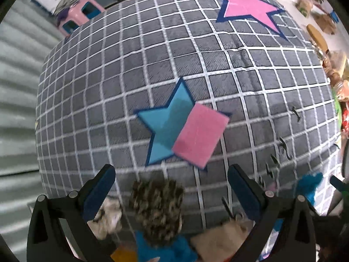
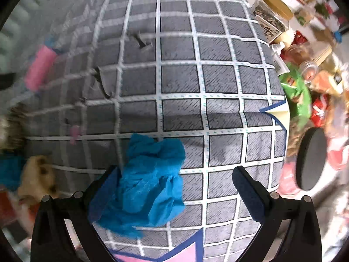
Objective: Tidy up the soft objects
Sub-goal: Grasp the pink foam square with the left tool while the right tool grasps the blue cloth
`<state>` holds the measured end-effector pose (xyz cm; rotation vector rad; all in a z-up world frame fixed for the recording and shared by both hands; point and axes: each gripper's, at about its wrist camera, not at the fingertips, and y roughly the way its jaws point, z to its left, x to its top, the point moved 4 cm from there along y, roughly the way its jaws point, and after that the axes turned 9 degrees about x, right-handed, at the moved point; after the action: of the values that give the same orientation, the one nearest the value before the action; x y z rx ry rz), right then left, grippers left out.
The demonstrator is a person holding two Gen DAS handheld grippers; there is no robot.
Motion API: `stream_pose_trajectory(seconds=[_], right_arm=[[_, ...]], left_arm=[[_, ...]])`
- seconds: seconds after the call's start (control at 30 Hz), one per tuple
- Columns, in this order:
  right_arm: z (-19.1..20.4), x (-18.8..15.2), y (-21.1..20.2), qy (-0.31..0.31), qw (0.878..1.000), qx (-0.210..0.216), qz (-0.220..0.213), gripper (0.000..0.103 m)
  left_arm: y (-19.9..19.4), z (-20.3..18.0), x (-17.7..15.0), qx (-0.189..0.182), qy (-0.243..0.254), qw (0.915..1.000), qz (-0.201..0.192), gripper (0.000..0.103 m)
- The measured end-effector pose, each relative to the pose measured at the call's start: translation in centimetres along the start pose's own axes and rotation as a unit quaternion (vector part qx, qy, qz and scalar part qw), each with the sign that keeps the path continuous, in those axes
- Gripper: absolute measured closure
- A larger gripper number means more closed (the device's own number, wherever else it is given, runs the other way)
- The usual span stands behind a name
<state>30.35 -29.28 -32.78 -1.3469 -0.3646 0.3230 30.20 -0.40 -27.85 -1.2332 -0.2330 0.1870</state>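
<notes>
A pink folded cloth [image 1: 200, 134] lies on the blue star [image 1: 166, 128] of the grey checked mat [image 1: 122, 83]. My left gripper [image 1: 171, 187] is open, above a brown speckled furry object [image 1: 157, 209] near the mat's front edge. A crumpled blue cloth [image 2: 150, 181] lies on the mat between the fingers of my open right gripper [image 2: 176, 187], closer to the left finger [image 2: 104, 194]. It also shows in the left wrist view [image 1: 309, 185]. The pink cloth appears blurred at far left in the right wrist view [image 2: 40, 65].
A pink star [image 1: 246, 6] is at the mat's far end. Jars, snack packets and a black disc [image 2: 309, 159] crowd the mat's right side. A beige plush [image 2: 37, 179], a cream cloth [image 1: 109, 218] and blue fabric [image 1: 165, 249] lie near the front edge. A pink toy house [image 1: 80, 15] stands far left.
</notes>
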Motion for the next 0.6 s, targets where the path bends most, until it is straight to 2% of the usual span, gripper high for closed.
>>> stream_pose_trajectory(seconds=[0.07,0.2,0.37,0.5,0.6], right_arm=[[0.4,-0.3,-0.9,0.001,0.999,0.038,-0.012,0.000],[1.7,-1.2,-1.1,-0.007,0.996,0.093,-0.003,0.000],[4.0,-2.3,0.6,-0.032,0.996,0.078,0.013,0.000],[5.2,-2.5,2.4,-0.031,0.998,0.039,0.025,0.000],[5.5,-2.5,3.2,-0.037,0.999,0.011,0.027,0.000]], left_arm=[[1.0,-0.6,0.5,0.004,0.008,1.0000,0.001,0.000],[2.6,-1.4,1.3,-0.001,0.017,0.9998,0.004,0.000],[4.1,-2.4,1.8,-0.012,0.026,0.9996,0.004,0.000],[5.4,-3.0,2.3,-0.018,0.028,0.9994,0.009,0.000],[6.0,-3.4,2.6,-0.036,0.024,0.9990,0.008,0.000]])
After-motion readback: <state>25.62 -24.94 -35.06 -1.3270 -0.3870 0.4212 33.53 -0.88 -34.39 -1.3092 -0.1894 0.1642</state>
